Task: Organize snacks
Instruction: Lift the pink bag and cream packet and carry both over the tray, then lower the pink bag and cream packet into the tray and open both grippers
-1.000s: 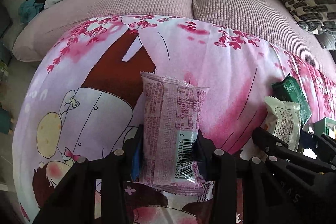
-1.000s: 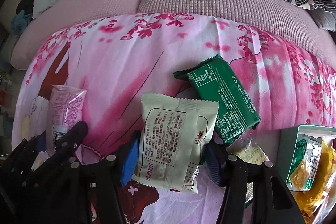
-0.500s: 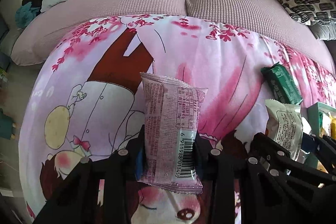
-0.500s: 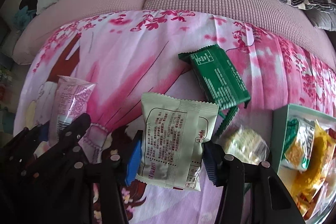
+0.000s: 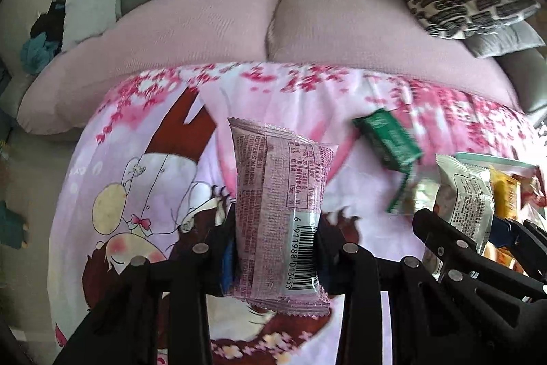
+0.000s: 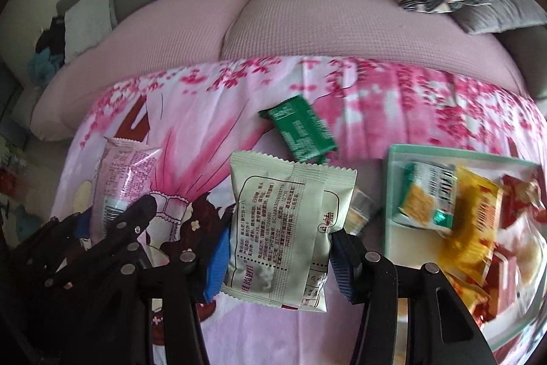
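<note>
Left gripper (image 5: 277, 257) clamped on pink packet (image 5: 278, 214); right gripper (image 6: 278, 257) clamped on cream packet (image 6: 283, 228); green packet (image 6: 301, 132) on cloth (image 6: 205, 132), beside tray (image 6: 391, 194)

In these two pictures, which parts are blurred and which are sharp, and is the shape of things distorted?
Left wrist view: the pink packet held in the left tool is sharp, while the green packet is smeared. Right wrist view: the cream packet is sharp, the snacks in the box blurred. Both views bulge like a fisheye, with dark corners.
</note>
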Tool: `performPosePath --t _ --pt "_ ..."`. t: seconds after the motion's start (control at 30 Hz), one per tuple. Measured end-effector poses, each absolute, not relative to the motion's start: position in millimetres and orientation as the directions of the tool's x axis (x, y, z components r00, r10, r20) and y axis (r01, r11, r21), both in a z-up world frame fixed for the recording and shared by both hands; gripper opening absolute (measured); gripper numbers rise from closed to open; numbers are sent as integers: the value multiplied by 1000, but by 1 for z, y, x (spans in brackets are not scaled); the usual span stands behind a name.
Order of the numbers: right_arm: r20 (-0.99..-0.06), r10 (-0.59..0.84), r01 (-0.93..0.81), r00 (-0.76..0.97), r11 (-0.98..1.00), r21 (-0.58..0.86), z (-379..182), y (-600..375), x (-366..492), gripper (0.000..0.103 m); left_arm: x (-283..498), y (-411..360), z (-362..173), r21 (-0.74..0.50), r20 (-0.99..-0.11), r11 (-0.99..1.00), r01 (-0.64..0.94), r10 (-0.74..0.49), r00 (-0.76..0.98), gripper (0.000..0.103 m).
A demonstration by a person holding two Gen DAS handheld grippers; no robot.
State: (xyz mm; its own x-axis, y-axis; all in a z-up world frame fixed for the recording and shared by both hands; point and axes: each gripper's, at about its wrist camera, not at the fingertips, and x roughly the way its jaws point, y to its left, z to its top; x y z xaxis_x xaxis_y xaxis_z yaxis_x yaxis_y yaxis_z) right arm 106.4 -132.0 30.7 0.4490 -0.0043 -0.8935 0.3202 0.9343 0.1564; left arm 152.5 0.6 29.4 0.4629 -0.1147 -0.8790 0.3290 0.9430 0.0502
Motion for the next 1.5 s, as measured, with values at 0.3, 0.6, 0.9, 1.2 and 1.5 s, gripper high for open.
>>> performPosePath --t 0.3,0.6,0.9,1.2,1.5 --pt "-847 -74 436 526 879 194 51 -178 53 55 115 -56 65 48 -838 887 459 -214 502 39" --pt "-830 -141 566 540 791 233 51 -237 7 55 93 -118 68 20 -829 816 577 -309 466 39" --pt "-835 -202 675 511 696 245 36 -299 -22 55 95 -166 44 -36 -851 773 633 -355 386 39" --pt "-821 -259 702 509 677 221 31 -331 -29 55 95 -207 13 -57 -878 749 660 -352 323 39" --pt "-839 -223 685 497 694 221 16 -337 -18 55 82 -226 0 -37 -891 733 680 -333 310 39"
